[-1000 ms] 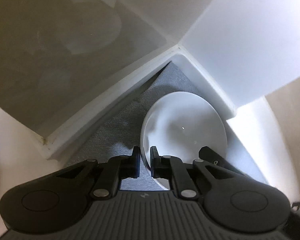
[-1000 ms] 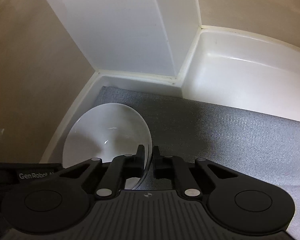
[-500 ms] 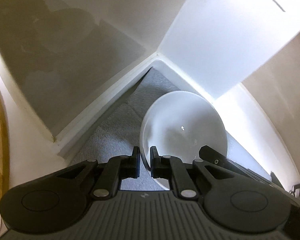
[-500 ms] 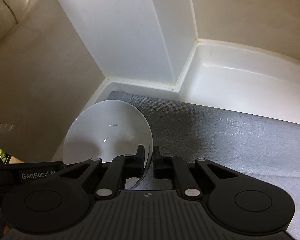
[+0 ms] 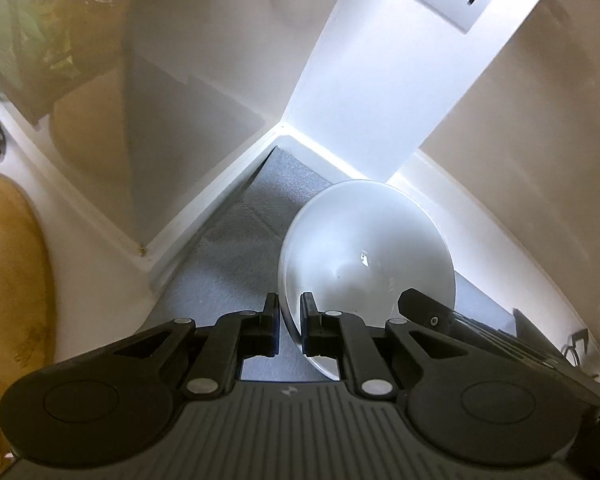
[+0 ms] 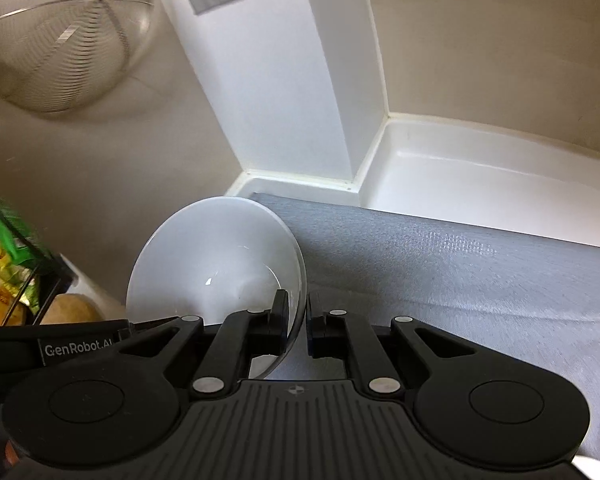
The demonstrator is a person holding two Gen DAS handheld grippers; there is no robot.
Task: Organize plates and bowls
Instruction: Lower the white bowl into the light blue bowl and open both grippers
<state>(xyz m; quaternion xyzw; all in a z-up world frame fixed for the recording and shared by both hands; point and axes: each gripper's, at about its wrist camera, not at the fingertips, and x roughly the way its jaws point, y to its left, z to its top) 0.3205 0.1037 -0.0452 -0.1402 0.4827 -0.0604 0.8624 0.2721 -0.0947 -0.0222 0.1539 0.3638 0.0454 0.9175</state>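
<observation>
While both tilt downward, left claw (image 5: 289,314) & right claw (image 6: 298,314) pinch bowl (image 5: 364,248) rim.

The bowl (image 5: 366,256) sits between the two tools, its rim in the left tool (image 5: 289,312) on one side and the right tool (image 6: 298,314) on the other. The mat (image 6: 440,272) lies below and ahead; the strainer (image 6: 60,36) is up-left.

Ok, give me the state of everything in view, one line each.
White bowl: empty, tilted, held by its rim from both sides.
Left tool: shut on the bowl's rim.
Right tool: shut on the opposite rim.
Grey mat: lying flat, wrinkled at one edge.
Wire strainer: empty.
</observation>
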